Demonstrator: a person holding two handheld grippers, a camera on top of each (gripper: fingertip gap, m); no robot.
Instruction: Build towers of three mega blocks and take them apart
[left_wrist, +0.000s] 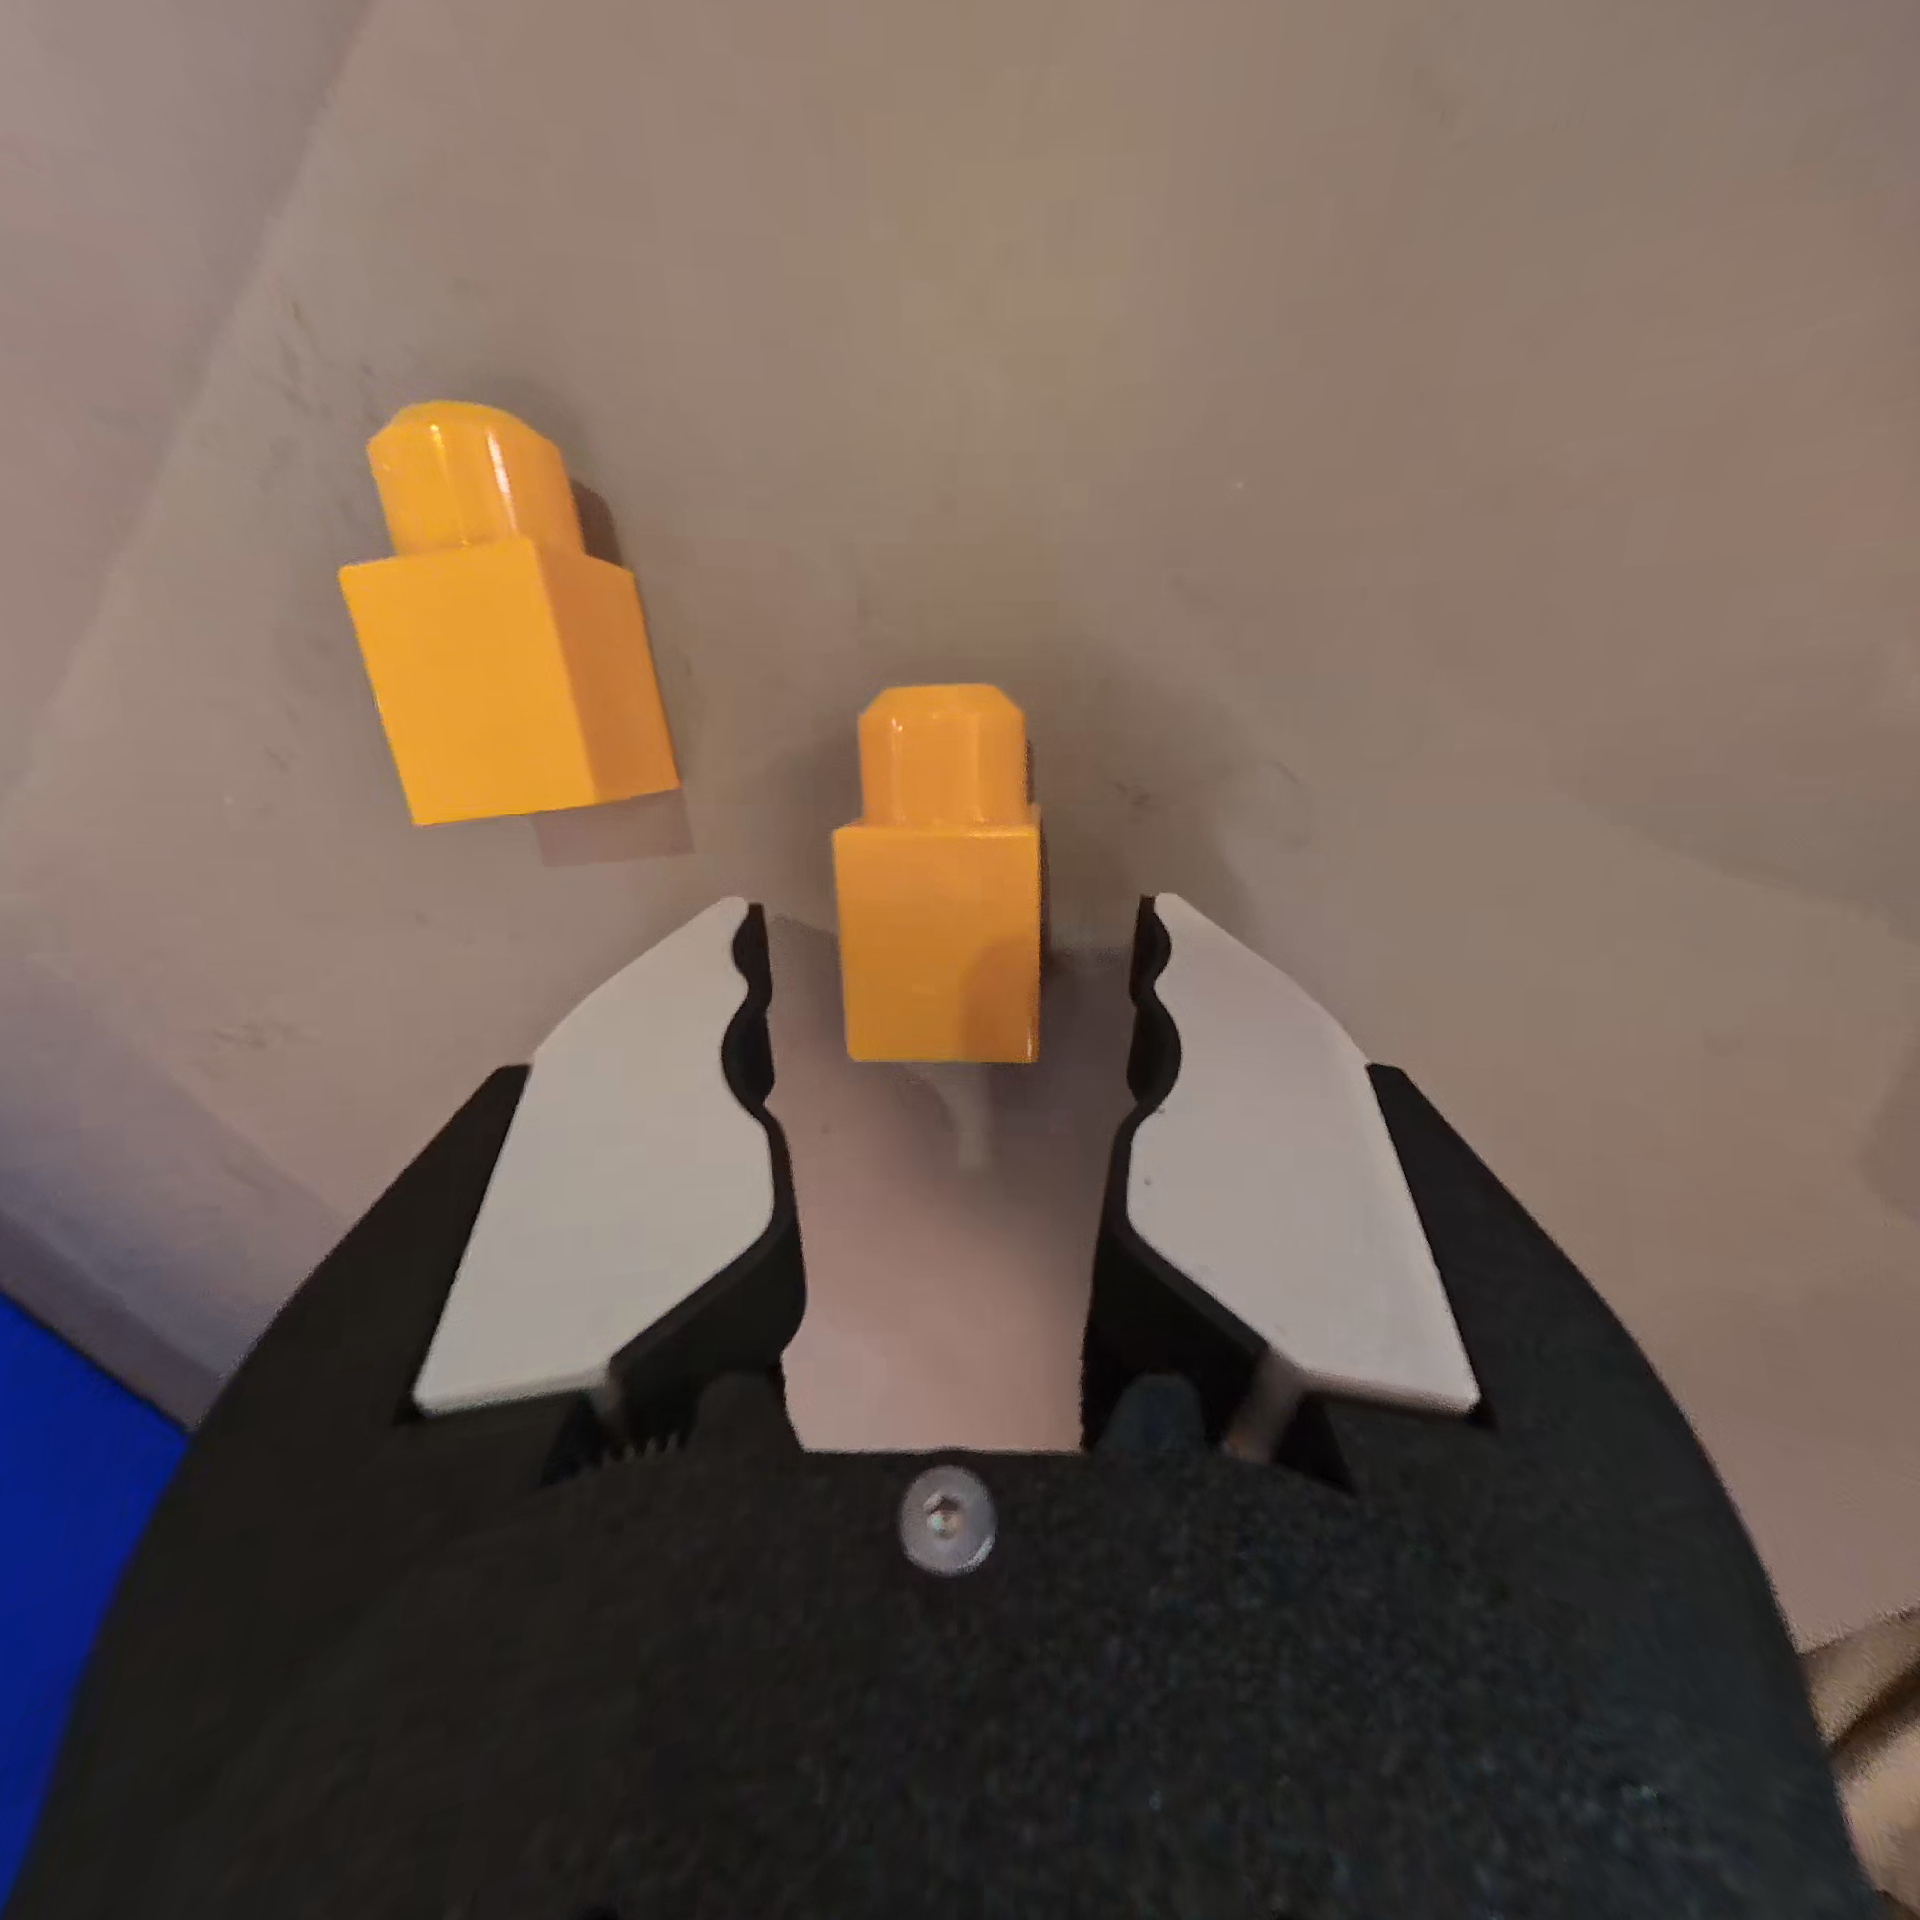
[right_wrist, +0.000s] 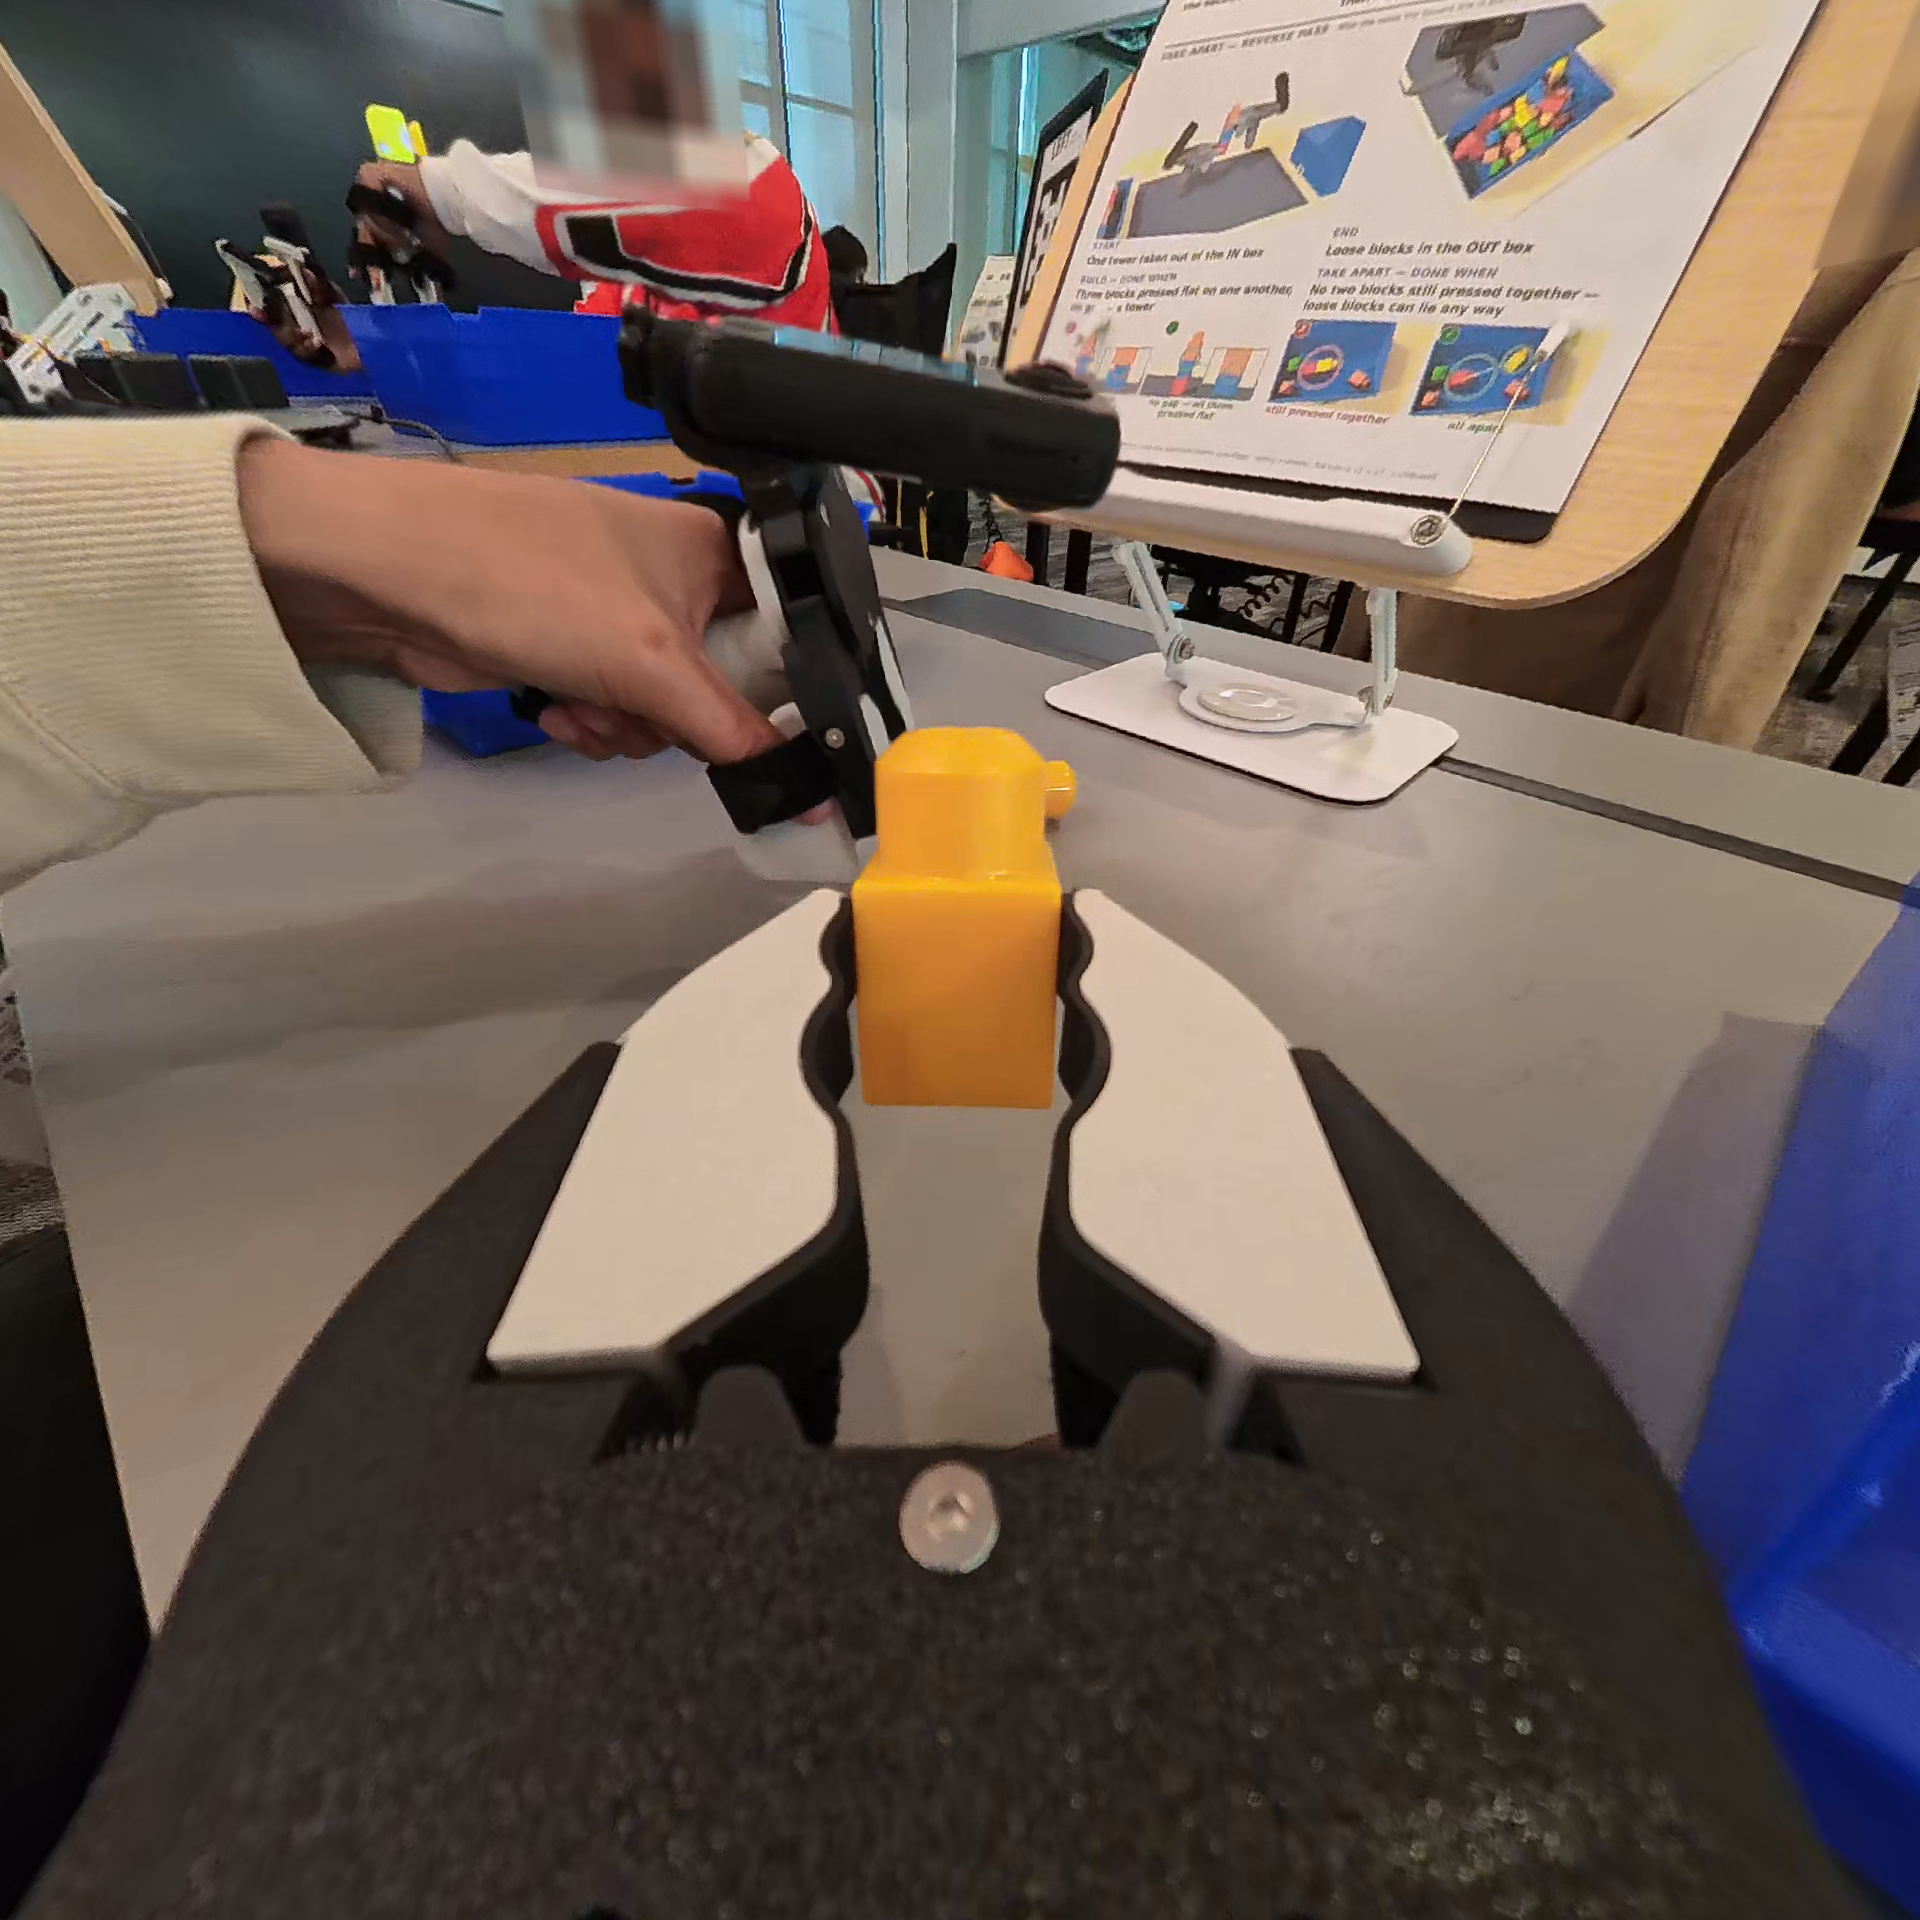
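Observation:
In the left wrist view two orange mega blocks lie on the grey table (left_wrist: 1351, 520). One orange block (left_wrist: 935, 935) lies between the fingertips of my left gripper (left_wrist: 951, 912), with a gap on each side, so the left gripper is open and holds nothing. The second orange block (left_wrist: 499, 686) lies to the upper left, apart from it. My right gripper (right_wrist: 958, 904) is shut on a third orange block (right_wrist: 956, 987), stud up, both pads pressed on its sides, above the table. A hand (right_wrist: 540, 623) holds the left gripper (right_wrist: 831, 727) just beyond it.
A blue bin (right_wrist: 1829, 1351) stands close on the right. An instruction board (right_wrist: 1351, 260) on a white stand (right_wrist: 1247, 717) is at the back right. More blue bins (right_wrist: 468, 364) and another person's arm are at the back left. A blue edge (left_wrist: 73, 1455) shows at lower left.

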